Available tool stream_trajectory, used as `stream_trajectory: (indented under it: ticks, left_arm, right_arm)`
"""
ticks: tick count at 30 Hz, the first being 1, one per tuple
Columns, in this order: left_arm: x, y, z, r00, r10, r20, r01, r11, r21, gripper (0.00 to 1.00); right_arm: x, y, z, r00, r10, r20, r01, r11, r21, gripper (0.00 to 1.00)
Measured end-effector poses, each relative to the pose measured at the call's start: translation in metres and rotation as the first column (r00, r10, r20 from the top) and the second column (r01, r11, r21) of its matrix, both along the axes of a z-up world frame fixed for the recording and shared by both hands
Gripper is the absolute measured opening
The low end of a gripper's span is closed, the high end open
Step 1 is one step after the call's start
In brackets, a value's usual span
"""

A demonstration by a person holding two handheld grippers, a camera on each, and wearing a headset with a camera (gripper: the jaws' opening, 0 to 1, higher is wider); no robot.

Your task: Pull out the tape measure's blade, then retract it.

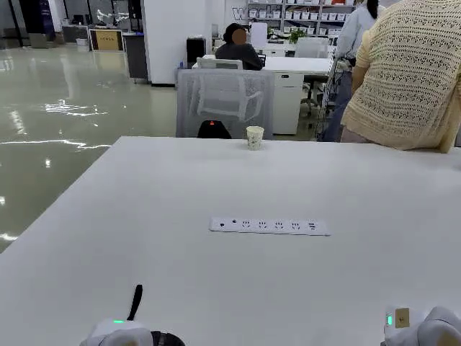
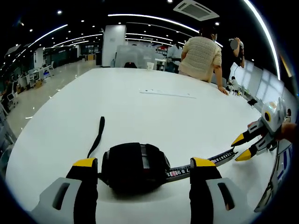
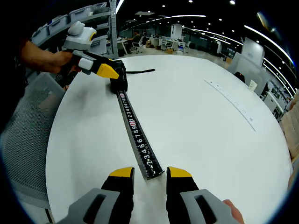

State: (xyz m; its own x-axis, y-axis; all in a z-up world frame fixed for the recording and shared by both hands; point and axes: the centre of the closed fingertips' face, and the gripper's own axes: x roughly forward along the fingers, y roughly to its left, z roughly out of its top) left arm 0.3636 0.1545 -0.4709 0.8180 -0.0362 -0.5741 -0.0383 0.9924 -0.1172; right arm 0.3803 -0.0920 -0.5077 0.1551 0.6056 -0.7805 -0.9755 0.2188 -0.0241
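Black tape measure (image 2: 133, 173) sits between left gripper (image 2: 144, 163) jaws, grip indeterminable; blade (image 3: 135, 130) drawn out, right gripper (image 3: 151, 172) unclenched; retraction remains.

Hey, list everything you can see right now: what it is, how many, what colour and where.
table: one, white, under everything
tape measure: one, black case, near the table edge
blade: one, black with white numbers, lying extended from the case towards the right tongs
strap: one, black, on the table beyond the case
power strip: one, white, mid-table
paper cup: one, pale, far edge
chair: one, grey mesh, behind the far edge
person: one, cream knit top, far right of the table
left tongs: yellow tips, either side of the case, grip unclear
right tongs: yellow tips, open, blade's end between them
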Motion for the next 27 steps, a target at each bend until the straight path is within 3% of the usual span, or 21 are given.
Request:
stream_trajectory:
  ticks: [9,21,27]
  left_arm:
    - [0.002,0.003,-0.005,1.0,0.01,-0.013,-0.01,1.0,-0.005,0.72]
    - [0.004,0.003,-0.007,1.0,0.006,-0.021,-0.006,1.0,-0.005,0.69]
    - [0.005,0.005,-0.01,0.999,0.01,-0.031,-0.01,1.0,-0.003,0.67]
  right_arm:
    - [0.002,0.0,-0.005,0.997,0.069,-0.02,-0.069,0.997,-0.028,0.17]
    - [0.003,-0.001,-0.011,0.993,0.101,-0.064,-0.104,0.993,-0.047,0.13]
    - [0.003,-0.001,-0.012,0.991,0.118,-0.062,-0.121,0.992,-0.045,0.12]
